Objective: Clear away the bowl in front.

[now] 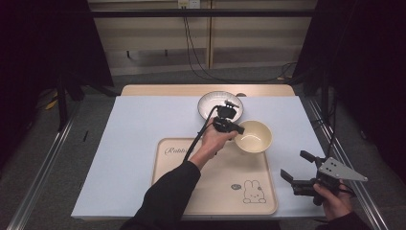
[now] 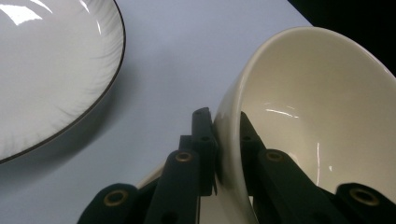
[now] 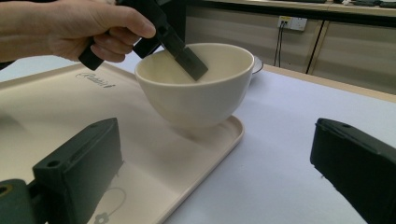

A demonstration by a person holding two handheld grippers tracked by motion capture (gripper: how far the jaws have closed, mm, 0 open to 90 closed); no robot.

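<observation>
On the pale table (image 1: 134, 129), my left gripper (image 1: 235, 128) pinches the empty cream bowl's (image 1: 254, 136) rim above the tray (image 1: 210, 191); my right gripper (image 1: 299, 168) gapes wide, holding nothing.

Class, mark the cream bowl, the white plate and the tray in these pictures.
cream bowl (image 1: 257, 136), high view, inner floor.
white plate (image 2: 42, 70), left gripper view, ribbed inner surface.
tray (image 3: 60, 116), right gripper view, bare flat surface.
</observation>
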